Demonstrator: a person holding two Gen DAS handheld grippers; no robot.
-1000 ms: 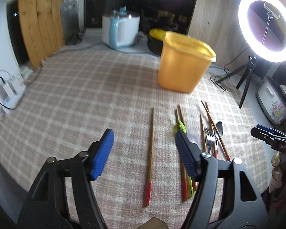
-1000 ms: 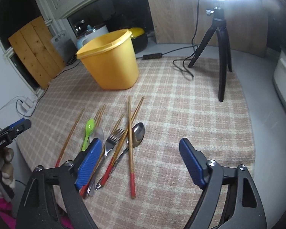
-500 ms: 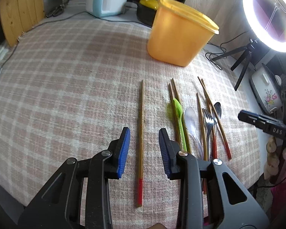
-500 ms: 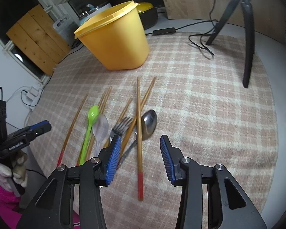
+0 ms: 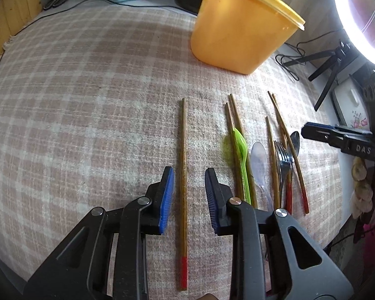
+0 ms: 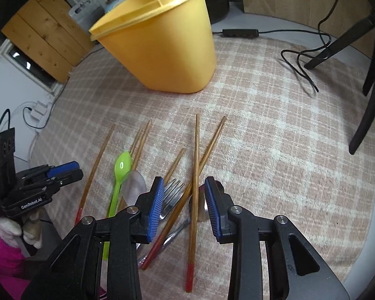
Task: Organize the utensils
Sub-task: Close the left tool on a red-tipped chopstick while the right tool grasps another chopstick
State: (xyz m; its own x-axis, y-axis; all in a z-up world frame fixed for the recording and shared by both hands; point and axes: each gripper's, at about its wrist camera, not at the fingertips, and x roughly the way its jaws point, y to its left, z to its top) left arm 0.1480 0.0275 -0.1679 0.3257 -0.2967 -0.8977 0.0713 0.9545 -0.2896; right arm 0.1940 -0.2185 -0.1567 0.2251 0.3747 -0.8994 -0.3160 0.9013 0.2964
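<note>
**Both grippers straddle chopsticks, neither has closed**

We have the left gripper [image 5: 188, 195] low in the left wrist frame, its blue pads apart on either side of a lone chopstick [image 5: 183, 175] that runs up the middle of the frame, red tip nearest us. The jaws are open and nothing is held; whether the pads touch the checked cloth [image 5: 87, 100] we cannot tell.

In the right wrist view the right gripper [image 6: 182, 205] is likewise open, bracketing a straight chopstick [image 6: 195, 165] at centre frame. That one crosses a second, slanted chopstick [image 6: 207, 150], and the fork [image 6: 171, 195] and metal spoon [image 6: 202, 210] lie just beneath (the spoon bowl is partly hidden by the right pad). Left of these are the green plastic spoon [image 6: 118, 175] and a clear spoon [image 6: 135, 187]. The yellow tub [image 6: 162, 50], presumably the destination, stands at upper centre, well apart from the pile.

The risks, as we judge them: on the right, closing here could pinch both crossed sticks or catch the fork tines, dragging the heap. On the left, a thin round stick may roll or pivot out of the pads if we grip off-centre, and its long free end could then knock the tub rim on the way in.
</note>
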